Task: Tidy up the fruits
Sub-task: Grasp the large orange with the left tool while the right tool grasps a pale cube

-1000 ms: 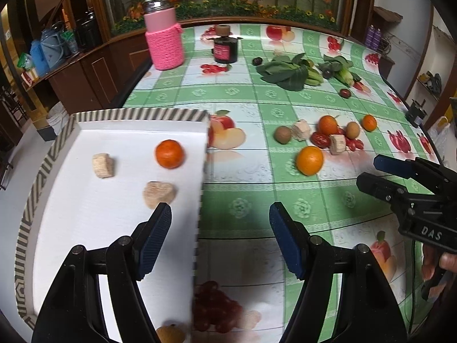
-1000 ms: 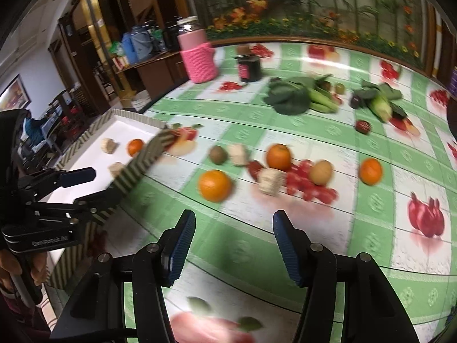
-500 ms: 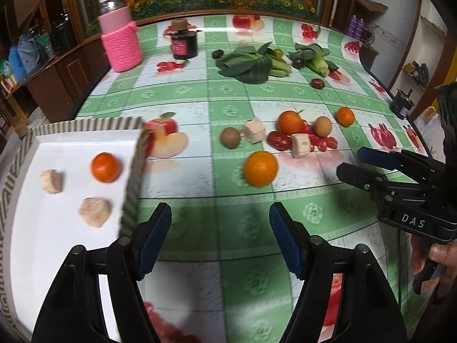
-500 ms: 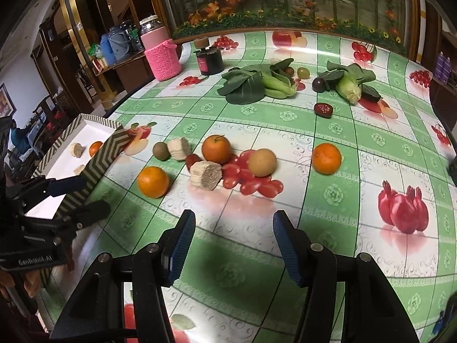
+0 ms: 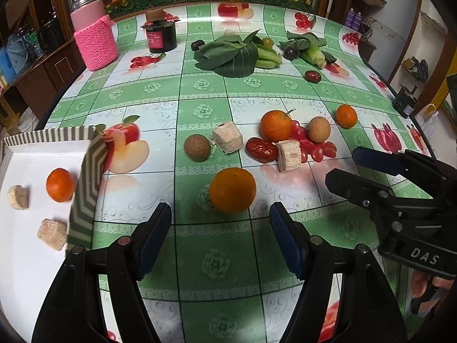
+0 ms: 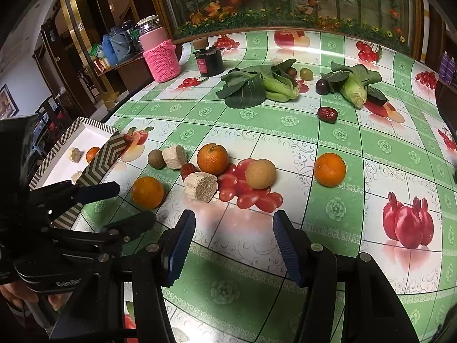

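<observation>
White tray [image 5: 34, 260] at 9 o'clock holds one small orange [image 5: 60, 185] and two beige chunks [image 5: 52, 233]. Remaining fruits [image 5: 232, 190] loose on tablecloth [image 5: 200, 85], centre. Left gripper [image 5: 220, 237] and right gripper [image 6: 234, 243] both released, empty.

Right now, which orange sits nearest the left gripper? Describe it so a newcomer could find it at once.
Start at the white tray with the striped rim at the table's left edge, then look right to the fruit cluster on the green checked cloth. The orange lies alone on the near side of that cluster, just ahead of the open left gripper. Unlike the stemmed orange behind it, it touches no other fruit.
</observation>
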`<state>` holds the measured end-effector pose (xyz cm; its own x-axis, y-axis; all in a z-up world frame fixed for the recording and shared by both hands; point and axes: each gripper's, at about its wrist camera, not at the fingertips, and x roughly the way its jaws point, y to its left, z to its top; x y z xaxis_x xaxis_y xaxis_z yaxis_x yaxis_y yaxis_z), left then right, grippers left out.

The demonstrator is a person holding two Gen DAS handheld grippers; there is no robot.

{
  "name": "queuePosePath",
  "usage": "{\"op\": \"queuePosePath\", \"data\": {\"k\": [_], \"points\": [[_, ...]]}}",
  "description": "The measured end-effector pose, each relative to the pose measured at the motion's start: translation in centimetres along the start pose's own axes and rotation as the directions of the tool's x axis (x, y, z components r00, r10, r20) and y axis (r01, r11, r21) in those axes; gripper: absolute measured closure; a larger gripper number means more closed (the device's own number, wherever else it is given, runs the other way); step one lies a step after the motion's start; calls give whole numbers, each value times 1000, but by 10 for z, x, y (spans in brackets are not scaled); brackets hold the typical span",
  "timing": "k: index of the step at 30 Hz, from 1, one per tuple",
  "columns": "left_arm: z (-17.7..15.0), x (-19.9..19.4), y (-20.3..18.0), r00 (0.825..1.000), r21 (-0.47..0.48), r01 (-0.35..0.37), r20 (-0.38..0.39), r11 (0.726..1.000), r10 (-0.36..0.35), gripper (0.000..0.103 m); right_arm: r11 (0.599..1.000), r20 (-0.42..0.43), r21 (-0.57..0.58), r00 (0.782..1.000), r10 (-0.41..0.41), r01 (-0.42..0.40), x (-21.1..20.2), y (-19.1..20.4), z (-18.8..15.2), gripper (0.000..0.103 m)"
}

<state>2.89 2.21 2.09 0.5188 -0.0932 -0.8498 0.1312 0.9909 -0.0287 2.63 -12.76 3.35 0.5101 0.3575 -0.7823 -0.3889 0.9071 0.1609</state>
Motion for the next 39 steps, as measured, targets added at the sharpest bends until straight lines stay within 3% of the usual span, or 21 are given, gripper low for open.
{"op": "queuePosePath", "data": {"k": [4,6,12,16,23,25,28,34,39], "points": [[2,5,1,1000,-4,6,6,1000,-6,33,1000,-3,-1,1000,10,-10,3,0,2,44],[3,7,5,1000,-19,13,4,1000,-13,46,1000,-5,-3,1000,16,-16,5,1,3,44],[4,6,6,999,-11,33,10,999,-33,68,999,-14,-21,999,42,-42,14,8,9,44],[1,3,6,1000,-4,28,11,1000,-28,70,997,-19,-25,997,78,-78,20,13,14,44],[-1,4,8,1000,-4,31,3,1000,-31,74,996,-47,-56,997,61,-64,37,23,23,47],[0,4,7,1000,2,28,7,1000,-28,74,997,-57,-68,997,43,-47,41,24,23,69],[2,6,6,1000,-5,29,8,1000,-29,74,996,-51,-67,998,46,-50,42,21,22,85],[3,8,4,1000,5,18,20,1000,-18,74,997,-35,-32,997,65,-66,37,11,18,86],[2,5,10,999,-18,49,22,999,-49,76,997,-15,-28,998,67,-67,24,10,12,87]]}}
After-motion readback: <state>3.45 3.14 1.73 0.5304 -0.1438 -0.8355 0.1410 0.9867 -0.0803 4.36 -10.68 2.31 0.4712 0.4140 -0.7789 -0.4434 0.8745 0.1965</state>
